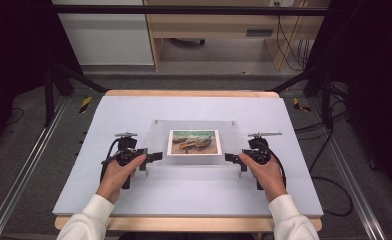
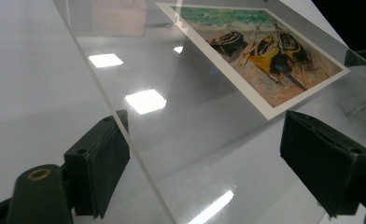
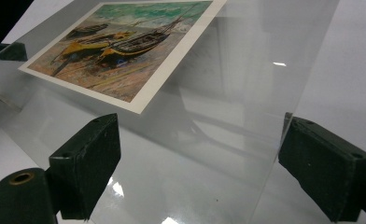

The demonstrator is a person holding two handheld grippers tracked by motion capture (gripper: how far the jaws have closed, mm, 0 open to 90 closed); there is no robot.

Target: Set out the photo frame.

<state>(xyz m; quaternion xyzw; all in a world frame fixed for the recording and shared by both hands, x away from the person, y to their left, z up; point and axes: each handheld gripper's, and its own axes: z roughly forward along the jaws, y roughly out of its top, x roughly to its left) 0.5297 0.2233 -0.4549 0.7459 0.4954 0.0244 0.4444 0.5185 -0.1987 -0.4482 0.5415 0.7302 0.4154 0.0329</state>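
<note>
A lab: black-curtained rig [image 1: 14, 60], floor rails [image 1: 29, 165], trailing cables [image 1: 329, 145].

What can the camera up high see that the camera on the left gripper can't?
The high view alone takes in both hands, the left gripper and the right gripper at opposite ends of the clear plate, the whole white table, and the floor and furniture behind it. The left gripper view alone gives a close look at its own black pads standing open astride the plate's edge, and at bright lamp reflections on the plate. Both share the clear plate and the boat picture.
</note>
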